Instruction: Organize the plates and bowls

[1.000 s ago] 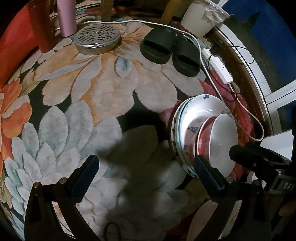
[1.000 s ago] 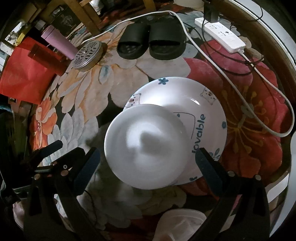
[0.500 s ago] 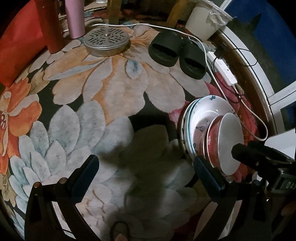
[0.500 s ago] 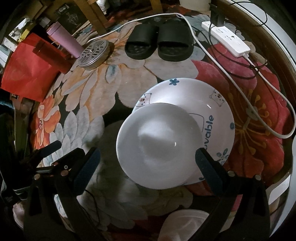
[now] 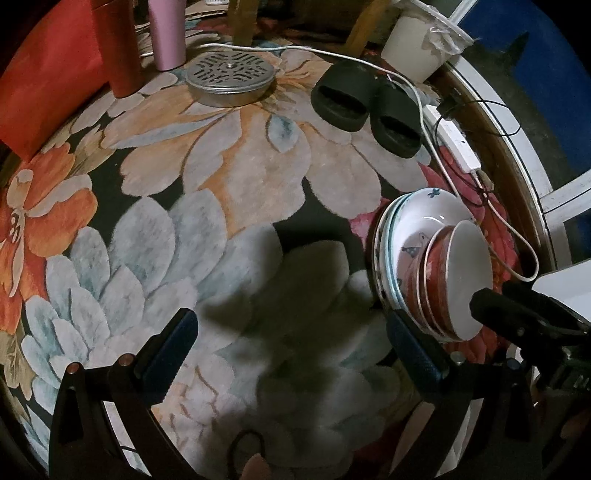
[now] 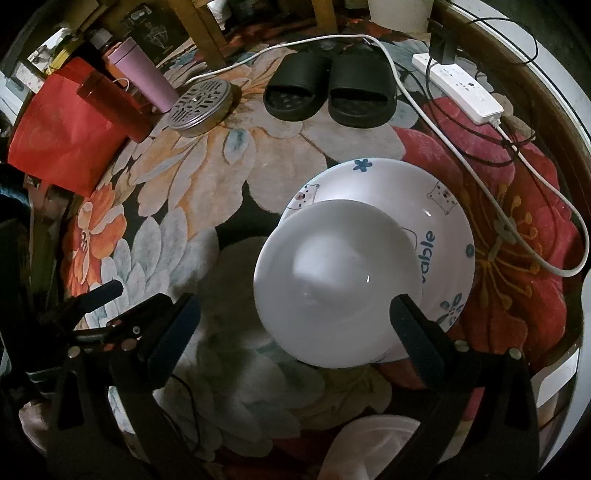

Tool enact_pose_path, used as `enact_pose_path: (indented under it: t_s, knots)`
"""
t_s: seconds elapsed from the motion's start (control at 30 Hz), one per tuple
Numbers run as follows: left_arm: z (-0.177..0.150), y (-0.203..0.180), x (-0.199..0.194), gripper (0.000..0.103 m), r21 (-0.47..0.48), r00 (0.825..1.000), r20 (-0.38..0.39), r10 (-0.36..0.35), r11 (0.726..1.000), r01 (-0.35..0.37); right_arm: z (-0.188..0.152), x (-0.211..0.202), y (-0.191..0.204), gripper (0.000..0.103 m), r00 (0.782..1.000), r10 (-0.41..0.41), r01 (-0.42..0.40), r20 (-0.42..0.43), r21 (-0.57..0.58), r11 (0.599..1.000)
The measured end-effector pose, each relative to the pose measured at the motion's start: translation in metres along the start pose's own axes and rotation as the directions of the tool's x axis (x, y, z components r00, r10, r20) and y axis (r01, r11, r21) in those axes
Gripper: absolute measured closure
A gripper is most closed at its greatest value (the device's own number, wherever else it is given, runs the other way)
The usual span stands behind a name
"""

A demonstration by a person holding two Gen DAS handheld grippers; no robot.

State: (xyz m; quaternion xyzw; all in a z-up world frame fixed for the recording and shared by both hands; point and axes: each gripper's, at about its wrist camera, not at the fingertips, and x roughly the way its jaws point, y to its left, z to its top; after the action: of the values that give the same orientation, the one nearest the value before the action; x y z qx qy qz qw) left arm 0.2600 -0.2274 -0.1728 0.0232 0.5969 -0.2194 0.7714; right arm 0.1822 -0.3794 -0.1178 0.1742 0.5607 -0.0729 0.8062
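Note:
On the floral rug (image 5: 229,177) lies a stack of white plates (image 5: 424,218) with blue flowers and bears. Several red bowls with white insides (image 5: 469,280) are nested on top of it. In the right wrist view the top bowl (image 6: 340,284) covers most of the upper plate (image 6: 391,184). My right gripper (image 6: 295,314) is open and hovers over the near side of this stack, with the bowl showing between its fingers (image 6: 410,325) and not gripped. My left gripper (image 5: 291,328) is open over bare rug, just left of the stack.
Black slippers (image 6: 328,92) lie behind the stack. A round metal tin (image 5: 231,75), a pink tumbler (image 5: 166,33), a red cup (image 6: 114,107) and a red bag (image 6: 59,140) stand at the back left. A white power strip (image 6: 458,86) and its cable (image 6: 535,199) run along the right.
Both cameras have shifted, so the stack sits further right in each view and more of the rug shows. The bowls and plates stay where they were. Both grippers remain open.

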Motion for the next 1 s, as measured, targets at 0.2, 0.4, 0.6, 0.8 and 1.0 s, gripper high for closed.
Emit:
enact_pose_path:
  t_s: [0.2, 0.4, 0.6, 0.8, 1.0]
  knots:
    - [-0.004, 0.002, -0.002, 0.002, 0.001, 1.0, -0.002, 0.013, 1.0, -0.013, -0.003, -0.002, 0.004, 0.0, 1.0, -0.003, 0.003, 0.008, -0.017, 1.0]
    - [-0.006, 0.006, -0.004, 0.002, -0.008, 1.0, -0.009, 0.011, 1.0, -0.011, -0.004, -0.004, 0.007, 0.0, 1.0, -0.006, 0.006, 0.014, -0.024, 1.0]
    - [-0.007, 0.009, -0.005, 0.002, -0.009, 0.999, -0.016, 0.048, 0.999, -0.048, -0.007, -0.004, 0.011, 0.0, 1.0, -0.003, 0.004, 0.012, -0.033, 0.999]
    - [-0.01, 0.01, -0.008, 0.002, 0.017, 0.998, 0.002, 0.061, 0.998, -0.061, -0.009, -0.003, 0.016, 0.0, 1.0, -0.003, 0.004, 0.008, -0.046, 0.999]
    - [-0.013, 0.013, -0.009, 0.002, 0.017, 0.999, 0.0, 0.042, 0.999, -0.042, -0.01, -0.003, 0.019, 0.0, 1.0, -0.007, 0.008, 0.01, -0.058, 0.998]
